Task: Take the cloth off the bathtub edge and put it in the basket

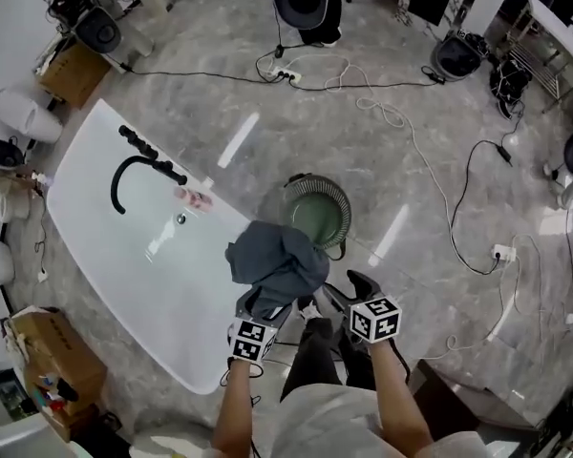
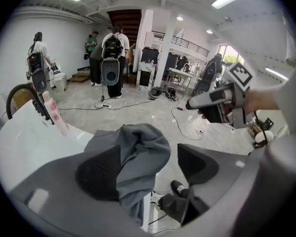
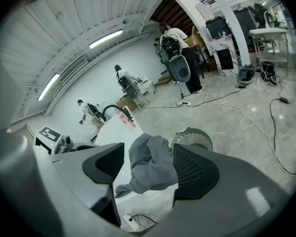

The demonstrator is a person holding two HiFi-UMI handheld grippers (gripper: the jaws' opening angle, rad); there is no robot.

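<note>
At the far left, the white bathtub (image 1: 95, 246) lay slanted across the grey marble floor (image 1: 439, 122), with 1 black faucet (image 1: 134, 165) arching over its upper rim. A small pink item (image 1: 197, 198) sat on the rim just to the right of the faucet.

The grey cloth (image 1: 277, 256) was bunched up at the tub's right-hand edge, above the rim and not in the basket. The left gripper (image 1: 270, 305) reached up under it. In the left gripper view its 2 jaws stood apart with the cloth between them. The fabric lay against the left pad and hung down past the tub's edge, while a clear gap separated it from the right pad. So nothing was clamped there.

Just beyond the cloth, on the floor beside the tub, stood the round green basket (image 1: 342, 198), upright and with nothing visible inside it.

To the right of the left gripper, the right gripper (image 1: 347, 289) pointed toward the cloth, its marker cube (image 1: 375, 320) facing up. In the right gripper view its jaws were also apart. The cloth showed between them, close against the right pad and well clear of the left one. Whether it touched that pad could not be told.

Farther right, white and black cables (image 1: 430, 179) trailed over the floor.
</note>
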